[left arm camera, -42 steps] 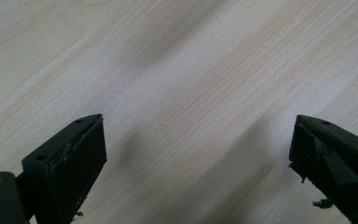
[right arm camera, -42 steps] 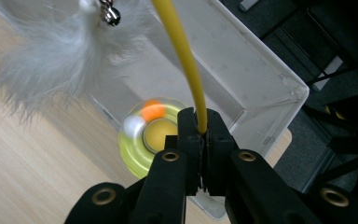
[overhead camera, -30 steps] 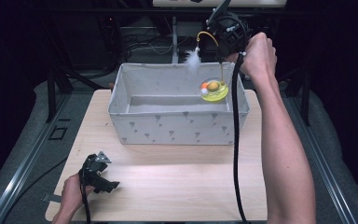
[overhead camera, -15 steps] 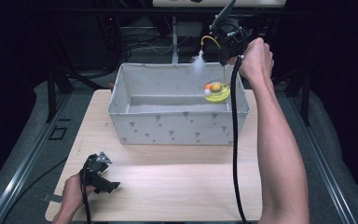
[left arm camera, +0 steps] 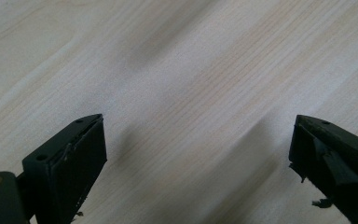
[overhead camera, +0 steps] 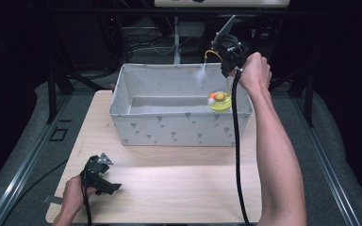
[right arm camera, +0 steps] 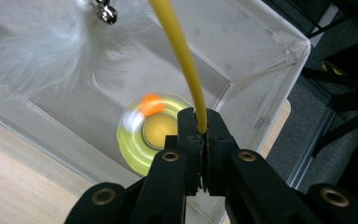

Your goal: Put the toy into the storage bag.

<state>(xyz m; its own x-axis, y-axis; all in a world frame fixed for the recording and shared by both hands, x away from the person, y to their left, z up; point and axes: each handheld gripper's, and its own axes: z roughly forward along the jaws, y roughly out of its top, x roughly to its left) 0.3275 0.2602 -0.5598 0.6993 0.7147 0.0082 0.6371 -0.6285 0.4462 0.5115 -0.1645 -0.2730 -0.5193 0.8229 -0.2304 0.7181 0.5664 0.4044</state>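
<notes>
The right gripper [overhead camera: 228, 52] hangs above the far right corner of the grey fabric bin [overhead camera: 179, 132], its jaws pressed together on a thin yellow wand [right arm camera: 181, 51]. From the right gripper view the wand runs up and away from the jaws, and a tuft of white feathers [right arm camera: 51, 56] with a small metal bell [right arm camera: 106, 14] dangles from its far end over the bin's interior. This looks like a cat teaser toy being lowered into the bin. Directly below the jaws, on the bin floor near the right wall, lies a yellow-green round toy [overhead camera: 220, 101] with an orange ball [right arm camera: 152, 103] on its ring.

The left gripper [overhead camera: 100, 176] rests on the table [overhead camera: 179, 188] well in front of the bin, toward its left side, jaws spread wide and holding nothing — only bare wood shows between them in the left gripper view.

To finish this step well, I judge the hand should come down until the feathers and most of the wand are inside the bin walls before letting go; a release from this height could let the springy wand flip over the rim. Tilting the wand toward the bin's open left half would keep it from landing on the round toy. Part the jaws slowly — the wand is thin and may cling to the pads.
</notes>
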